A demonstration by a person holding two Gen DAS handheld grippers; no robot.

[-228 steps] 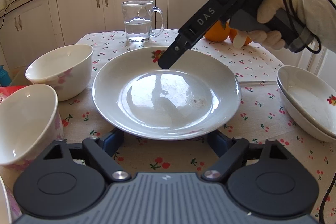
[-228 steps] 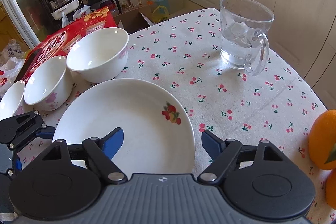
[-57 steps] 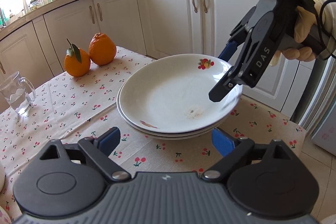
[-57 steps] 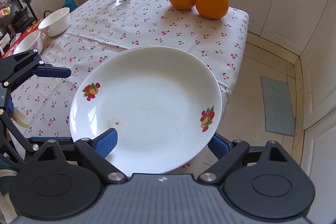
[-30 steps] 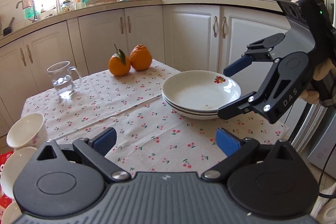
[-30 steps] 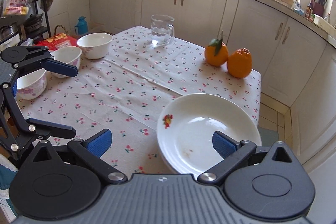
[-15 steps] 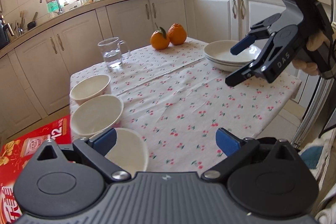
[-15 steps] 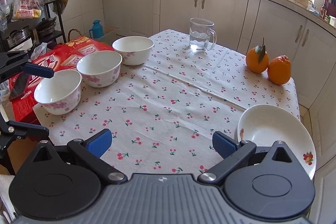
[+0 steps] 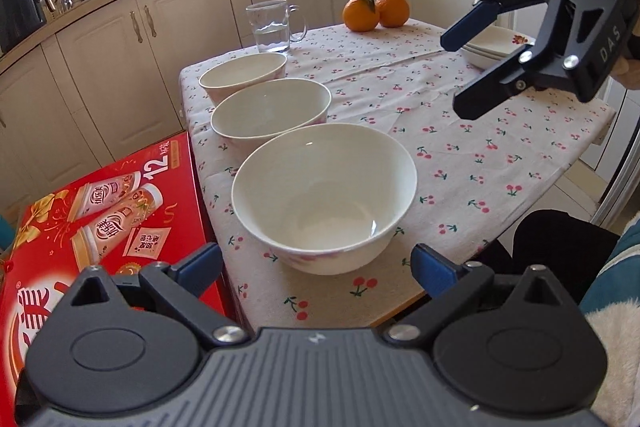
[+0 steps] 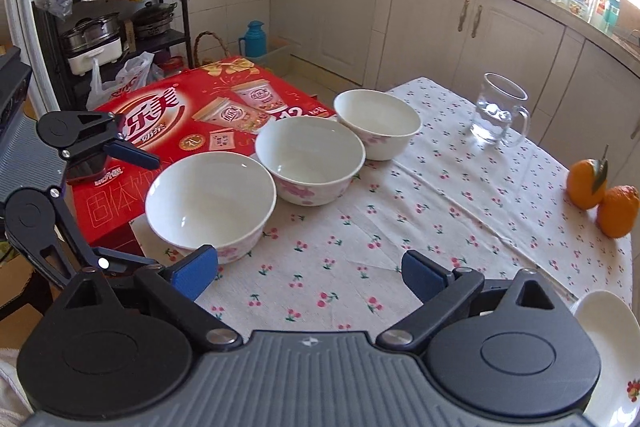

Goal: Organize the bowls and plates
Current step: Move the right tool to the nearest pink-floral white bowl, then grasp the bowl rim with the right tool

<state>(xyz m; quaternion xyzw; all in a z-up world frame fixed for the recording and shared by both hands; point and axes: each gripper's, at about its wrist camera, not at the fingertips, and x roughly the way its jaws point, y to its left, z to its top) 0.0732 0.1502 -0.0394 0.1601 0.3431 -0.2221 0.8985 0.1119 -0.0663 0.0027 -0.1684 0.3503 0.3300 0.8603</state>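
Observation:
Three white bowls stand in a row along the table's left edge: the near bowl (image 9: 324, 195) (image 10: 210, 201), the middle bowl (image 9: 272, 111) (image 10: 310, 163) and the far bowl (image 9: 243, 73) (image 10: 378, 121). The stacked white plates (image 9: 494, 45) (image 10: 610, 351) sit at the table's right side. My left gripper (image 9: 316, 265) (image 10: 128, 205) is open and empty, just in front of the near bowl. My right gripper (image 10: 310, 273) (image 9: 460, 73) is open and empty, held above the tablecloth between bowls and plates.
A glass mug of water (image 9: 274, 25) (image 10: 498, 113) and two oranges (image 9: 376, 9) (image 10: 600, 195) stand at the far side. A red carton (image 9: 104, 211) (image 10: 192, 123) lies beside the table on the left. Kitchen cabinets (image 9: 140, 39) surround the table.
The right gripper set the plate on the stack and let go. Both grippers then drew back and swung toward the bowls. The left gripper now faces the near bowl closely.

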